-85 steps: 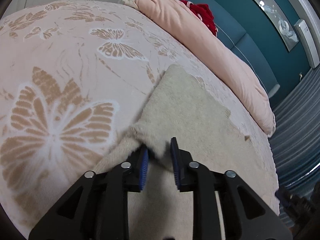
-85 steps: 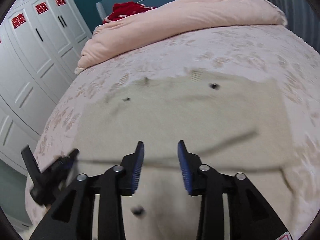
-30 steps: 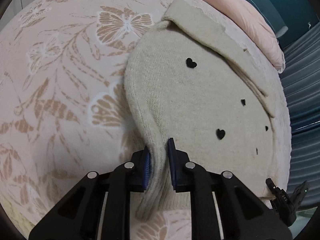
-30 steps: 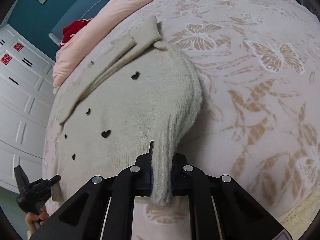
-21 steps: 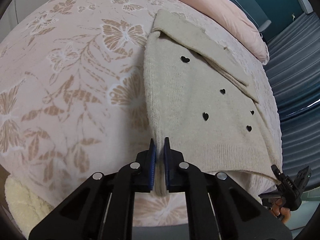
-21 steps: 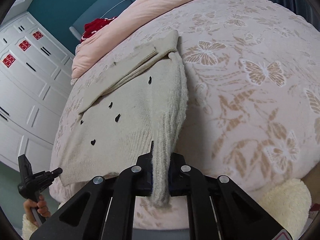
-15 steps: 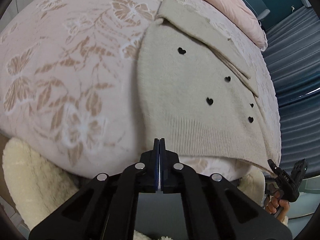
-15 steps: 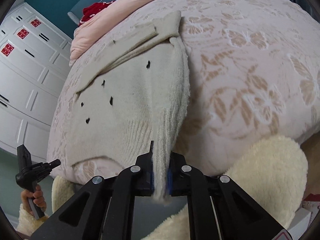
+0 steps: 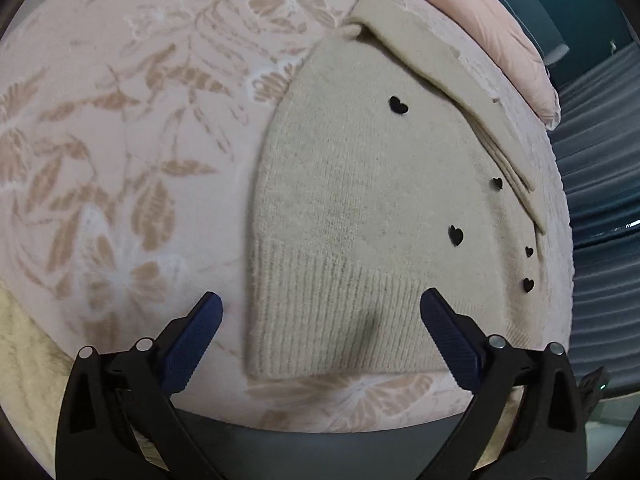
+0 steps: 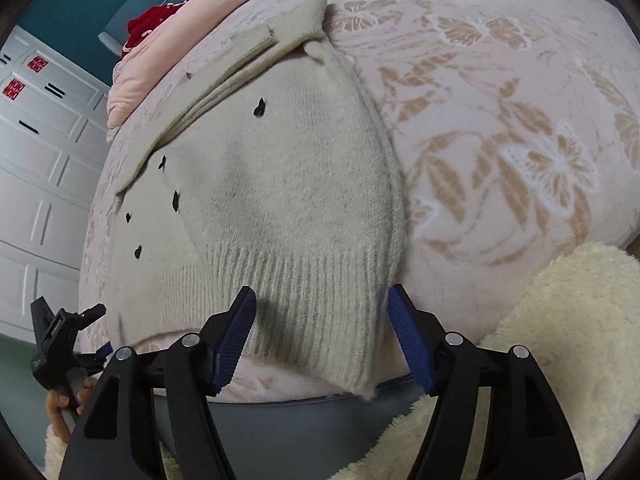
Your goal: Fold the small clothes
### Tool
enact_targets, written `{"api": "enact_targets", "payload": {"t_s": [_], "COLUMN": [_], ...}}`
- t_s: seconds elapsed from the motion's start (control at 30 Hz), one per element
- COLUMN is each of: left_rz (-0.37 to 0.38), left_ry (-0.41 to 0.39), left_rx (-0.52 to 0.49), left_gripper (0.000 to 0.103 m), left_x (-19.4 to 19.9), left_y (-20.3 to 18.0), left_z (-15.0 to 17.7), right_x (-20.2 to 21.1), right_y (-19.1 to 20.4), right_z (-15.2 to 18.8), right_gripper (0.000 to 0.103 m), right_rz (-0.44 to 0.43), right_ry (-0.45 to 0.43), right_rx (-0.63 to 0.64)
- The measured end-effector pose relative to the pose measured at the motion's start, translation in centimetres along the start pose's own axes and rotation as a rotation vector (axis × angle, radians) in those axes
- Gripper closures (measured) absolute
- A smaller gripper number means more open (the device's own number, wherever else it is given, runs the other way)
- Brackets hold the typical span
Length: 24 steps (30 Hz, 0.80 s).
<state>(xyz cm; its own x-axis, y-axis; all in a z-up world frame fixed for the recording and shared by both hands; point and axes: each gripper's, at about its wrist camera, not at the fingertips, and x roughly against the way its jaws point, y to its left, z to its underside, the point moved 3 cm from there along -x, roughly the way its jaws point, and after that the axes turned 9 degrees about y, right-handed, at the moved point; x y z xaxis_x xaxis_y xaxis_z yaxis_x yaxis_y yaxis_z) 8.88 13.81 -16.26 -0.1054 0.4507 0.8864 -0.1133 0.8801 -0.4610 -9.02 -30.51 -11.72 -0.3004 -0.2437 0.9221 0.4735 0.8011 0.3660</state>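
Jaws of both grippers gape wide, empty, over one folded sweater (image 9: 360, 216) (image 10: 280, 200).

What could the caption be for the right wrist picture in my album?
Open right tool hovers over the ribbed hem of a beige sweater with black hearts on a butterfly bedspread.

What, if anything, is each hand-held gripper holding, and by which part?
Nothing. The left hand-held gripper and right hand-held gripper are both open; the sweater lies loose on the bed.
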Motion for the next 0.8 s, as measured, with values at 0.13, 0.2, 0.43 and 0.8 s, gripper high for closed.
{"api": "enact_targets", "payload": {"t_s": [0.13, 0.2, 0.43, 0.8], "left_rz": [0.014, 0.032, 0.163, 0.149], "left_ry": [-0.016, 0.020, -0.008, 0.079], "left_rx": [0.013, -0.051, -0.121, -0.128], "left_gripper": [0.026, 0.074, 0.096, 0.097], "left_x": [-0.2, -0.3, 4.6, 10.9], "left_y": [-0.7, -2.0, -4.9, -0.1], "left_z": [-0.4, -0.5, 0.4, 9.3], "right_x": [-1.1, -0.8, 5.2, 10.7], "right_y": [0.3, 0.7, 2.1, -1.3], "right_z": [-0.3, -0.7, -1.3, 6.5], "right_gripper": [0.041, 0.074, 0.093, 0.095], "right_rz": [-0.052, -0.117, -0.268, -0.116], "right_ry": [0.013, 0.013, -0.082, 0.056], "right_rx": [-0.049, -0.051, -0.028, 0.172]}}
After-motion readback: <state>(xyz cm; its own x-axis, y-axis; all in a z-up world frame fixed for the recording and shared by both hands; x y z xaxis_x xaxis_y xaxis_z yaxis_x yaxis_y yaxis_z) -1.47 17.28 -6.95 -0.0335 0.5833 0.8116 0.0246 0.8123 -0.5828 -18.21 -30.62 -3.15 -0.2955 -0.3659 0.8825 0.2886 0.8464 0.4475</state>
